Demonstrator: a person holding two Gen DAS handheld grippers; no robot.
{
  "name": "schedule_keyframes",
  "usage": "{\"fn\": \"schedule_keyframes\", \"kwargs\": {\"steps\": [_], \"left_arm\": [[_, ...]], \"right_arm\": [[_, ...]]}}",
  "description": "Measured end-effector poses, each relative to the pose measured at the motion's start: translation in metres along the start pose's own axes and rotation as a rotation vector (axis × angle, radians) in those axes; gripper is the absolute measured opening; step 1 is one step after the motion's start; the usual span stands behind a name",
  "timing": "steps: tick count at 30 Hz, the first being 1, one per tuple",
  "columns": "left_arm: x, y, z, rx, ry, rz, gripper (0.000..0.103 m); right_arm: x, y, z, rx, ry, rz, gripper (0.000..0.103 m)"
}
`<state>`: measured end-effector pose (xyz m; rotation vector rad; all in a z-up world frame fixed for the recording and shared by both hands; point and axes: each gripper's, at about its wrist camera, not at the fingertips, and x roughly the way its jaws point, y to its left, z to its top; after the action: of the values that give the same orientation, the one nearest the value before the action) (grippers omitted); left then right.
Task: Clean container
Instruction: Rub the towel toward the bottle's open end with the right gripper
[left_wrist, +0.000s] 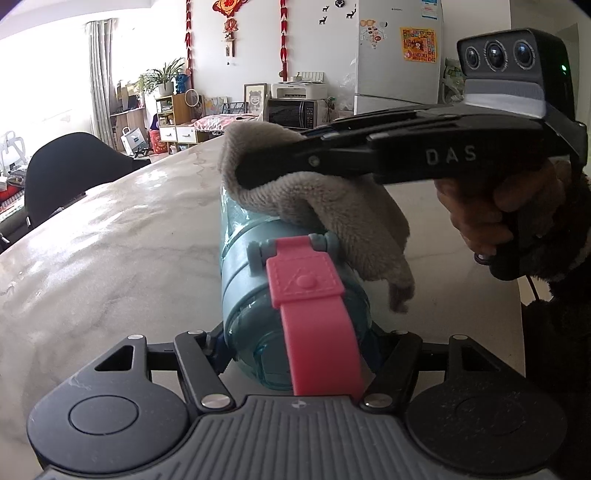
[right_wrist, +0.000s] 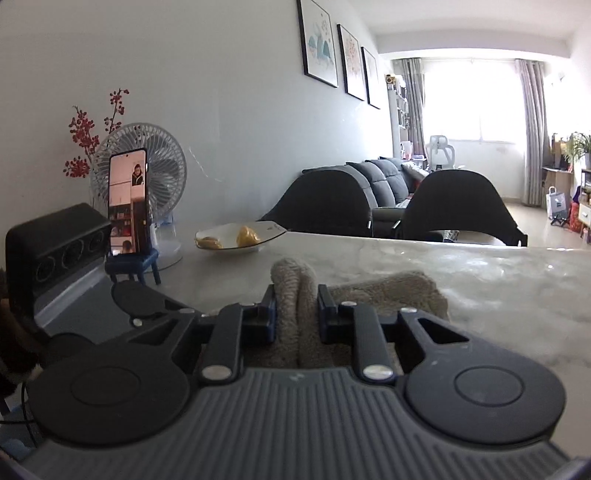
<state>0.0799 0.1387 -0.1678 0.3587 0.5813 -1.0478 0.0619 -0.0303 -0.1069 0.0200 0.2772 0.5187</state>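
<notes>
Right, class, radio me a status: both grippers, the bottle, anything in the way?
Left gripper shut on bottle, bottle lying on table. Right gripper shut on cloth, cloth on bottle. Nothing in the way.

Teal see-through bottle (left_wrist: 258, 280) with pink strap (left_wrist: 314, 314); beige fuzzy cloth (left_wrist: 332, 206); pale marbled table (left_wrist: 110, 240) — 2 yellowish items, perhaps fruit (right_wrist: 229, 238).

Daylight floods both views from curtained windows: at ten o'clock in the left wrist view, where the tall window with grey curtains (left_wrist: 44, 74) is blown out to white, and at two o'clock in the right wrist view. The pale glossy marble tabletop (left_wrist: 110, 240) carries soft glare patches. Foreground parts sit dark against the light. Fisheye bending curves straight lines near the edges, and the corners vignette to black. Focus is fairly sharp; the distant room is slightly soft.
</notes>
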Motion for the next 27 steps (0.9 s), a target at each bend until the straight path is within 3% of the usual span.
{"fn": "schedule_keyframes", "kwargs": {"steps": [10,20,23,27], "left_arm": [[0.001,0.001,0.0,-0.001,0.0,-0.004,0.069],[0.001,0.001,0.0,0.004,0.0,0.001,0.069],[0.001,0.001,0.001,0.012,-0.001,0.006,0.07],[0.001,0.003,0.0,0.007,-0.002,-0.002,0.07]], "right_arm": [[0.002,-0.018,0.001,0.015,-0.012,-0.107,0.019],[0.006,-0.042,0.005,0.053,0.022,-0.299,0.022],[0.002,-0.051,0.004,0.139,0.026,-0.29,0.022],[0.0,-0.048,0.003,0.125,0.043,-0.34,0.022]]}}
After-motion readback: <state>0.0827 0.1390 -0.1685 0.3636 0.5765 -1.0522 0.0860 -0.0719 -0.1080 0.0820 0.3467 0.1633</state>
